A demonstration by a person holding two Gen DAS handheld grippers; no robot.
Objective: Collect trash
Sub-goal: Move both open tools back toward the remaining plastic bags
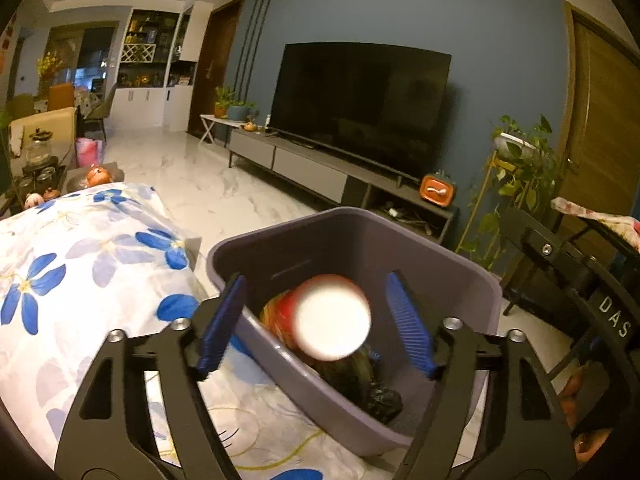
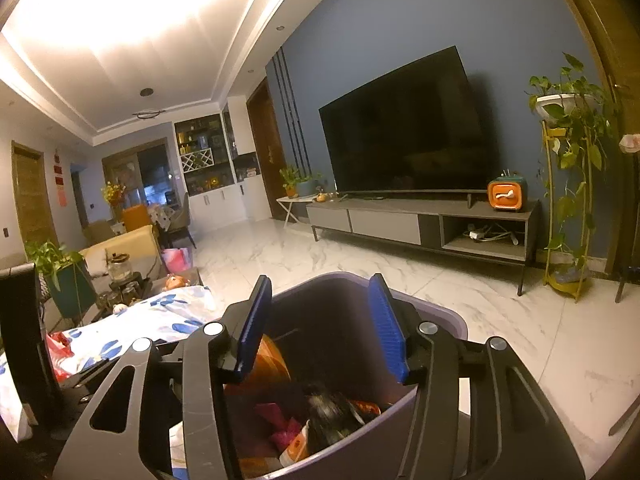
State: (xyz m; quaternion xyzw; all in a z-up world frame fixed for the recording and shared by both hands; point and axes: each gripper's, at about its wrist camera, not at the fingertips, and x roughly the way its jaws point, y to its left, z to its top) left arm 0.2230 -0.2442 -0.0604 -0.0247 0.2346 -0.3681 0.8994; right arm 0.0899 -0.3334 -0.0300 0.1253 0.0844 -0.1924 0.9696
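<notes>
A grey-purple bin stands at the right edge of a table covered with a blue-flowered cloth. My left gripper is open over the bin. Between its blue pads a blurred red cup with a white round end is in the air, touching neither pad. Dark trash lies in the bin below. My right gripper is also open above the same bin, nothing between its pads. Orange and pink wrappers and a dark blurred item lie inside.
White marble floor spreads beyond the bin to a low TV stand with a large dark screen. A tall plant stand rises at the right. Glass jars and small items crowd the table's far left end.
</notes>
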